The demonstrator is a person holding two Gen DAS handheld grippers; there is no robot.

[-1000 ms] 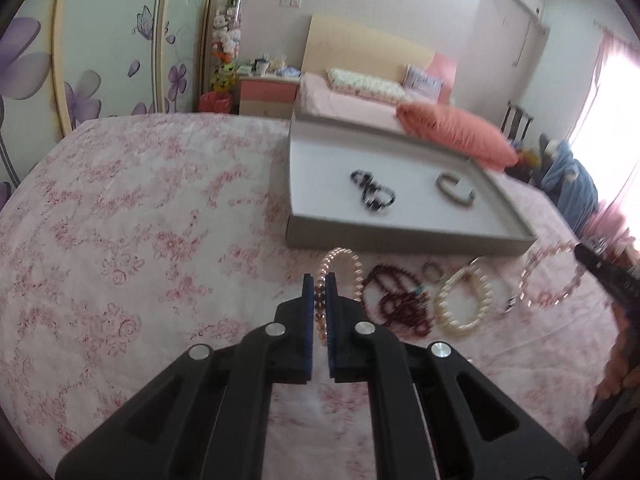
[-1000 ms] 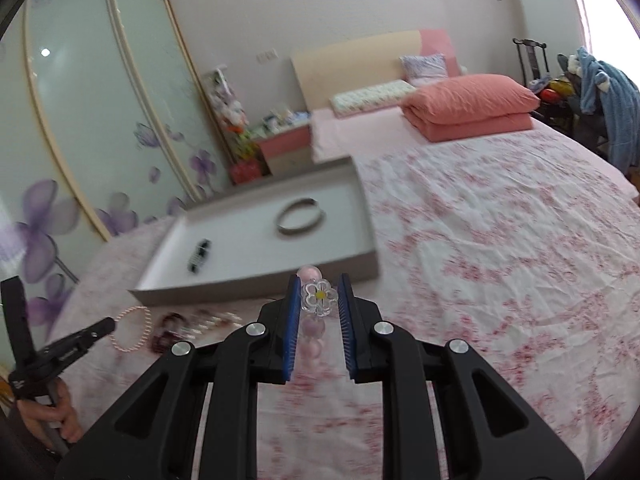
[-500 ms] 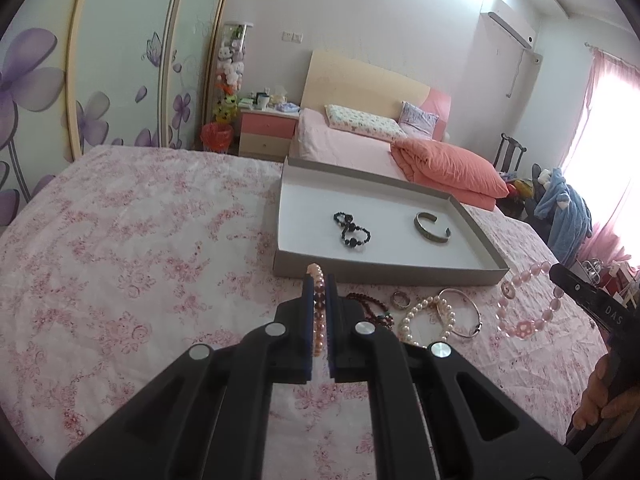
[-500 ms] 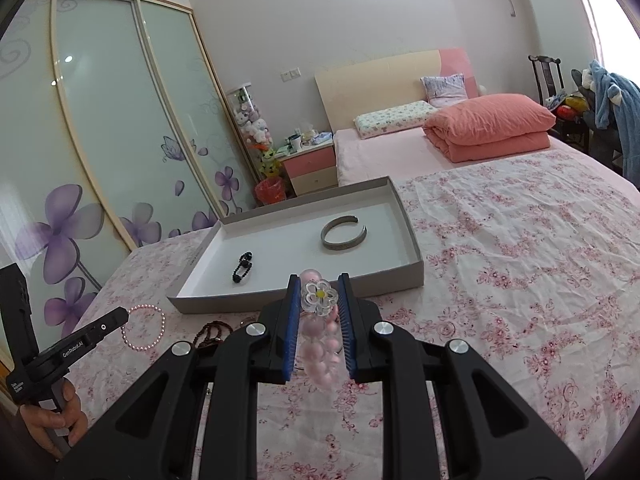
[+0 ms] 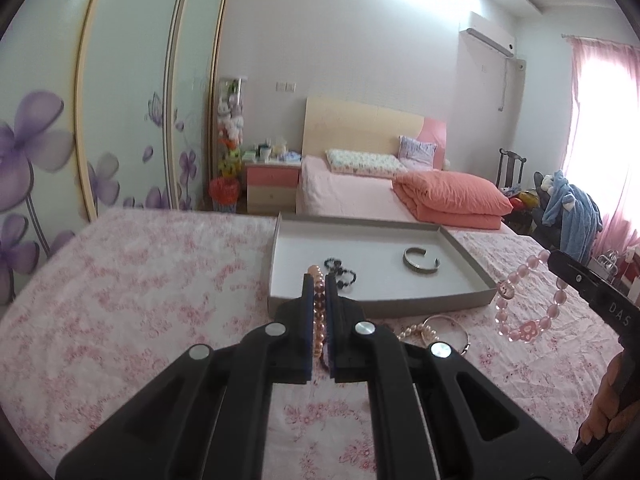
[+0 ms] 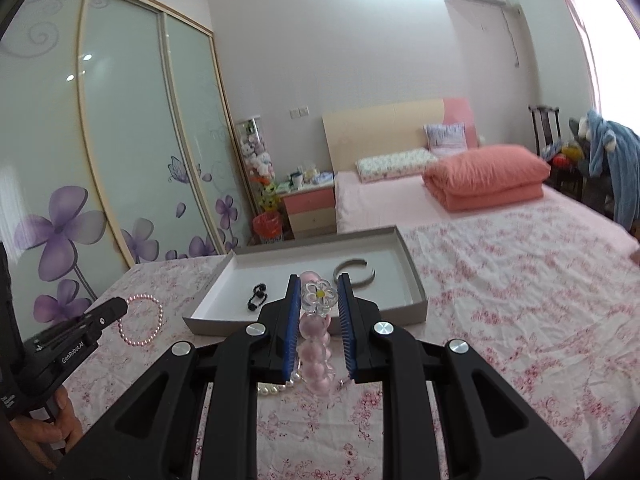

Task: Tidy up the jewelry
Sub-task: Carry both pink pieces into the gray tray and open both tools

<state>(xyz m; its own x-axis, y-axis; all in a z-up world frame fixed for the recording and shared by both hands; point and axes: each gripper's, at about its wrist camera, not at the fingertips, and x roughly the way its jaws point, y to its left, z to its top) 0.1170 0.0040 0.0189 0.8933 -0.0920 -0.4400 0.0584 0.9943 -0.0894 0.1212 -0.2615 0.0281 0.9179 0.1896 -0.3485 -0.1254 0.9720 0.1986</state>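
1. We see two bracelets held off the bedspread. The pink pearl bracelet [image 5: 318, 312] is pinched edge-on between the nearly closed jaws of the left gripper [image 5: 319, 292]; from the right wrist view it hangs as a loop [image 6: 141, 320] from that gripper's tip, near the tray's left corner.
2. The pink bead bracelet [image 6: 316, 344] with a clear flower charm [image 6: 319, 294] sits in the right gripper [image 6: 319, 294], whose jaws are clamped on the charm; the rest of the beads dangle below.
3. The grey tray [image 5: 280, 240] lies ahead on the bedspread [image 5: 140, 280], already holding a black bead bracelet [image 5: 340, 274] and a metal cuff [image 5: 420, 262].
4. Risk: the charm is smooth, so we judge it could slip out of the pads, and the bracelet would fall short of the tray.
5. Risk: either hanging loop could catch the tray's near wall if carried too low, dragging the light tray or pulling the bracelet free.
6. Risk: released over the black bead bracelet, the pearl loop could tangle with it.
7. More jewelry remains on the bedspread just before the tray, a white pearl strand [image 5: 416, 332] and a thin bangle [image 5: 452, 326] among it; a dropped bracelet could land in that pile.
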